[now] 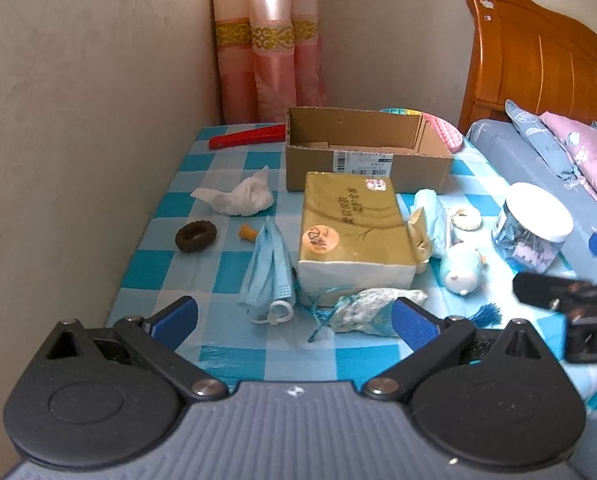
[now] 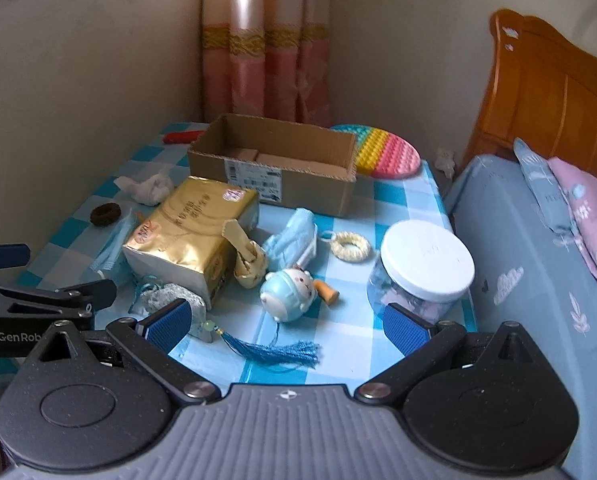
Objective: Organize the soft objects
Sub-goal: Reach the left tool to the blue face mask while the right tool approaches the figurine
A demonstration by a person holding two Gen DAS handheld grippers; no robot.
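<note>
- Both units hover low at the near edge of the counter (image 1: 226, 160), which wears a blue-and-white checked cloth. Left hand-held gripper (image 1: 294, 316): blue pads spread wide, nothing between them. Right hand-held gripper (image 2: 286, 322): likewise apart and empty.
- Cardboard box (image 1: 362, 152) sits open-topped at the back centre, almost empty; judged the collecting bin, placed where either side can reach it.
- Soft items lie scattered around the gold tissue pack (image 1: 350, 224), which occupies the middle and partly blocks a straight path to the box.
- Left of the pack: folded blue face mask (image 1: 268, 272) just beside it, crumpled white tissue (image 1: 238, 196) and dark hair tie (image 1: 195, 236) further out, toward the wall.
- Nearest the left pads: patterned sachet (image 1: 372, 308) touching the pack's front corner; its blue tassel (image 2: 274, 350) trails toward the near edge, between the right pads.
- Right of the pack: a second blue mask (image 2: 294, 236), a small plush toy (image 2: 286, 294), a cream woven ring (image 2: 352, 245), and a white-lidded jar (image 2: 422, 268) close to the counter's right edge, next to the bed (image 2: 538, 280).
- Open room: bare cloth in the near centre and near left; the wall crowds the left side.
- Judgement: the sachet looks the easiest first pick; the jar near the edge could be knocked by a wide swing.
</note>
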